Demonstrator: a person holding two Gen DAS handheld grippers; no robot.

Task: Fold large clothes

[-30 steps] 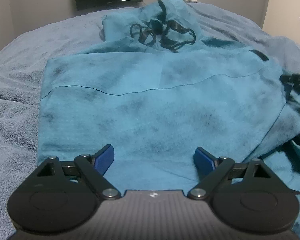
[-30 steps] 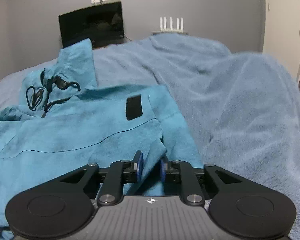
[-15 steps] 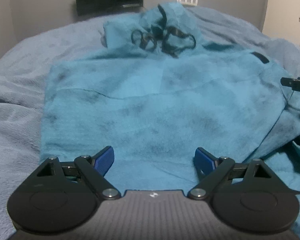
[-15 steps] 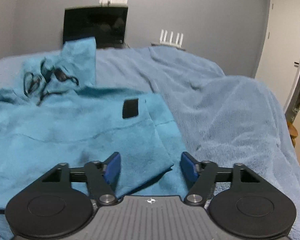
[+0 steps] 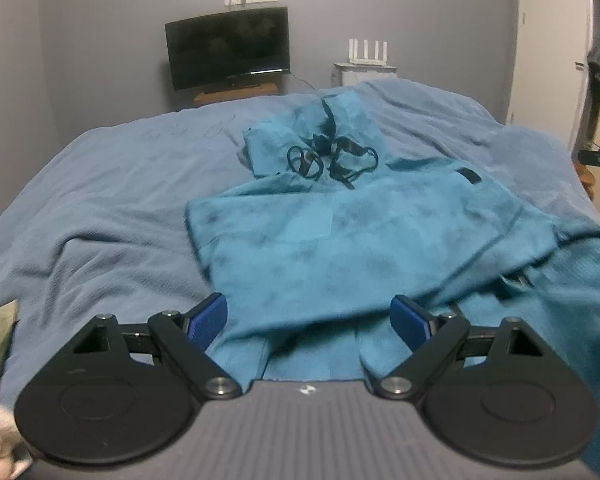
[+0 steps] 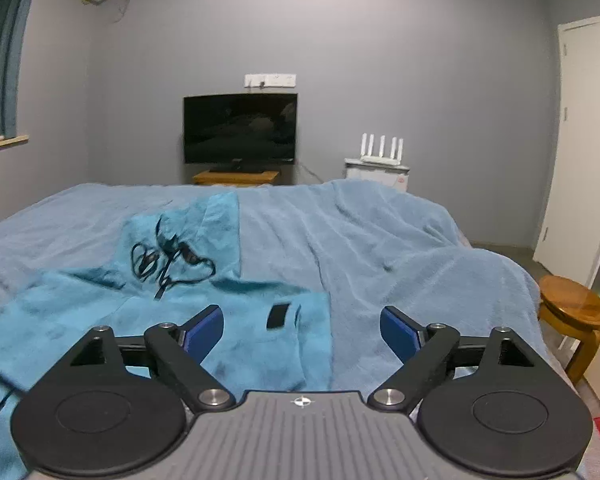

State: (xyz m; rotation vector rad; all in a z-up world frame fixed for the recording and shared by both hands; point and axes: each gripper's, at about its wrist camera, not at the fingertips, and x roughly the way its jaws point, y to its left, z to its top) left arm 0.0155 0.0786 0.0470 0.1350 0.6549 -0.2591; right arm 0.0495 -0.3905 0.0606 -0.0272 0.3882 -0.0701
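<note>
Bed [image 5: 100, 208]: blue blanket, my work surface.
Hoodie [image 5: 340, 248]: teal, lying at 12 o'clock of my left gripper [image 5: 308, 318]; hood and black drawstrings [image 5: 332, 158] at the far end.
Left gripper: fingers spread, holding nothing, hem beneath.
Right gripper [image 6: 302, 330]: fingers spread, empty, over the hoodie's 3 o'clock edge.
Technique: I judge both hem corners should be pinched evenly, then lifted toward the hood.

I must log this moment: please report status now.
Left hand-held gripper open, right hand-held gripper open, both empty. Teal fleece hooded garment lies part-folded on blue blanket. Nothing in the way.
</note>
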